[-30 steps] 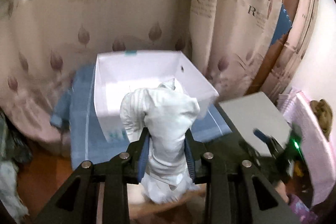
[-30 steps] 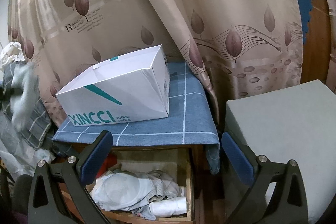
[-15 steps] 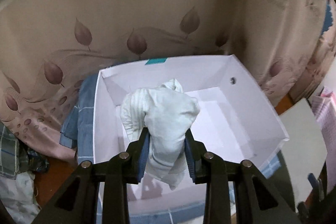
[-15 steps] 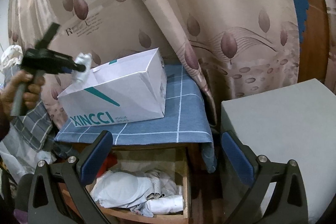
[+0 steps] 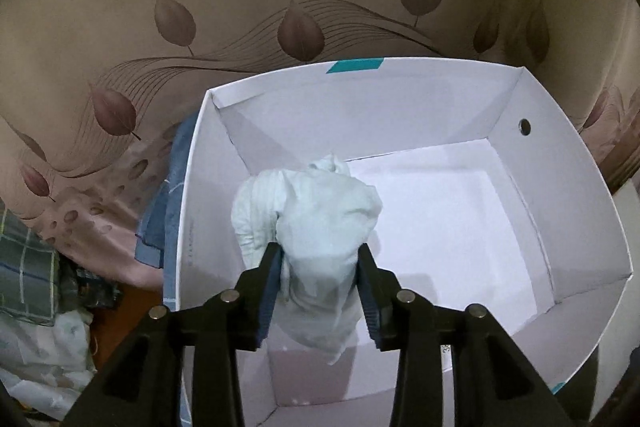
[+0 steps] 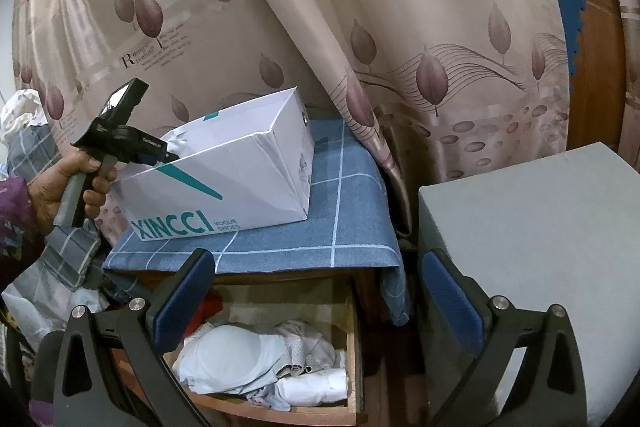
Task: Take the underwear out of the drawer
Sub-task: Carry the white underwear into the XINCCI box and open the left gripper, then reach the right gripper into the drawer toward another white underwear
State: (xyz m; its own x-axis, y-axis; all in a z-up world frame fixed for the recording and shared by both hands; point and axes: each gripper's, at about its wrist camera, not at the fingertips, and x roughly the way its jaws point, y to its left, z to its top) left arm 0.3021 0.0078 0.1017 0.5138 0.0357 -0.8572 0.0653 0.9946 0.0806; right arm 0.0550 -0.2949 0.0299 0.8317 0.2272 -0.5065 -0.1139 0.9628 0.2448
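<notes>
My left gripper (image 5: 319, 259) is shut on a bunched pale white piece of underwear (image 5: 316, 219) and holds it inside the open white shoe box (image 5: 560, 155), near its left wall and above the floor. In the right wrist view the same left gripper (image 6: 168, 155) reaches over the box's (image 6: 240, 195) left rim. My right gripper (image 6: 316, 291) is open and empty above the open wooden drawer (image 6: 352, 347), which holds more pale underwear (image 6: 240, 355).
The box stands on a blue checked cloth (image 6: 352, 219) over the cabinet. A leaf-patterned curtain (image 6: 360, 27) hangs behind. A grey block (image 6: 540, 247) is at the right. Plaid fabric and clothes (image 6: 48, 227) pile at the left.
My left gripper has carried the underwear up from the drawer and over into the white box, moving closer and lower. My right gripper has stayed nearly still.
</notes>
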